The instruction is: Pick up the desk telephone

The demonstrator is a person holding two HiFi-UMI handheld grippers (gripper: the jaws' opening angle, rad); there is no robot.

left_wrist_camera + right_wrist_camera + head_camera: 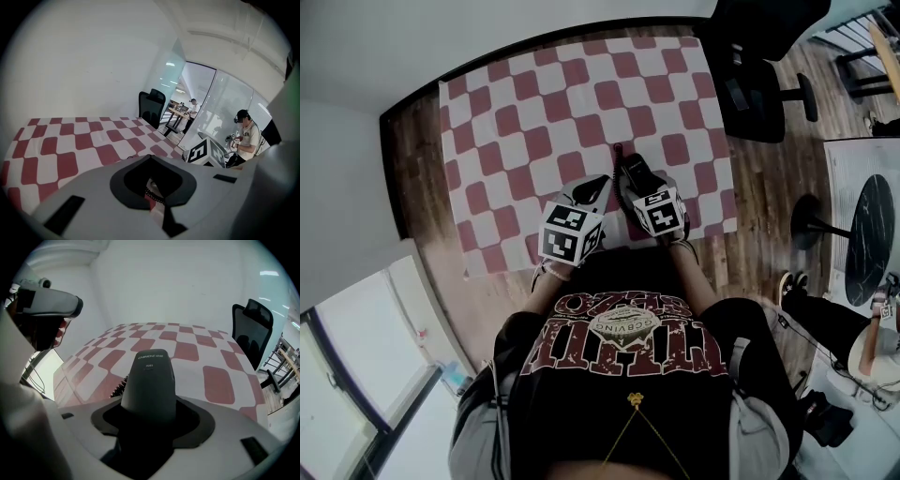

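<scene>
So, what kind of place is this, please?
Probably an office or a lab workroom: a black office chair stands beside the checked table, there are glass partitions, and another person stands further back.

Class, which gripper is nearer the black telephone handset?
Right. The right gripper is shut on the telephone handset, which stands up between its tongs; the left gripper sits beside the handset, on its left.

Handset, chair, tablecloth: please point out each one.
handset (pixel 149 380), right gripper view, its dark back.
chair (pixel 252 329), right gripper view, its backrest.
tablecloth (pixel 186 351), right gripper view, a red square.
</scene>
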